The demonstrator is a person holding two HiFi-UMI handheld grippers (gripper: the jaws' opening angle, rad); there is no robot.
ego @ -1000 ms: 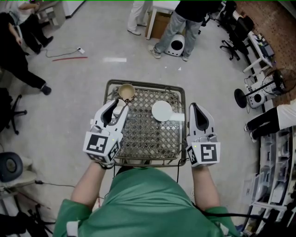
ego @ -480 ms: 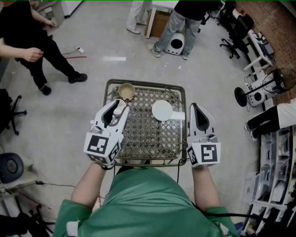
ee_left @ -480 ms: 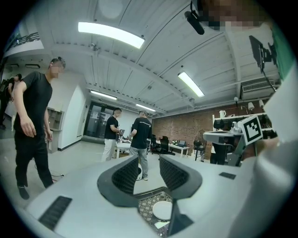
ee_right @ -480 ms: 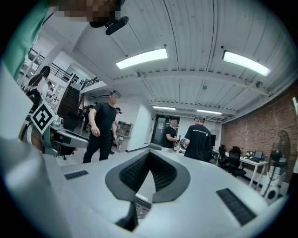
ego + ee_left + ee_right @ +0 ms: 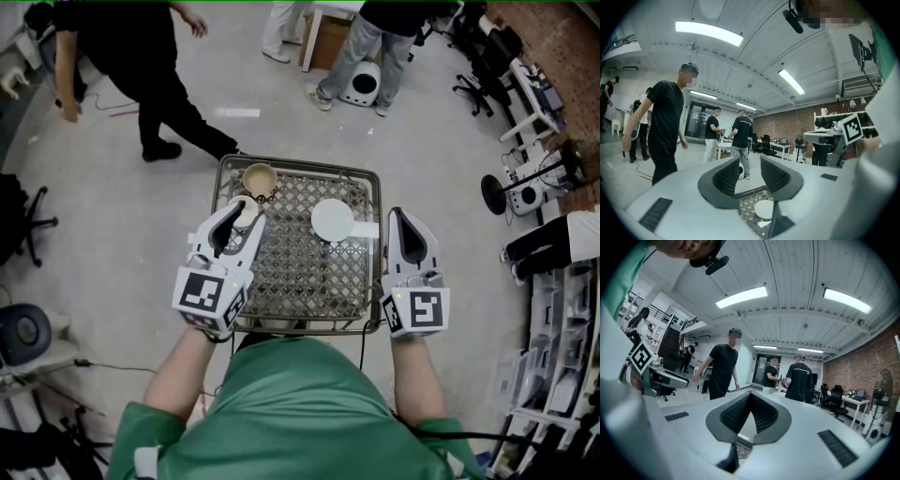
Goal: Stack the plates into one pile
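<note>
A white plate [image 5: 333, 221] lies on the lattice-topped table [image 5: 300, 281], right of middle, and also shows low in the left gripper view as the white plate [image 5: 764, 209]. A tan bowl-like dish [image 5: 259, 178] sits at the table's far left corner. My left gripper [image 5: 243, 210] hovers over the table's left side with its jaws open; a pale thing shows beneath them, and I cannot tell what it is. My right gripper [image 5: 397, 216] is shut and empty, held just past the table's right edge. Both grippers, left [image 5: 744, 171] and right [image 5: 750, 398], point level into the room.
A white slip [image 5: 367, 231] lies beside the white plate. A person in black [image 5: 150, 56] walks past the table's far left. Two people [image 5: 375, 37] stand beyond the far edge. Office chairs and a floor fan [image 5: 495, 192] stand at the right.
The person in black has walked from the far left toward the table's far side. Both grippers and the dishes have stayed where they were.
</note>
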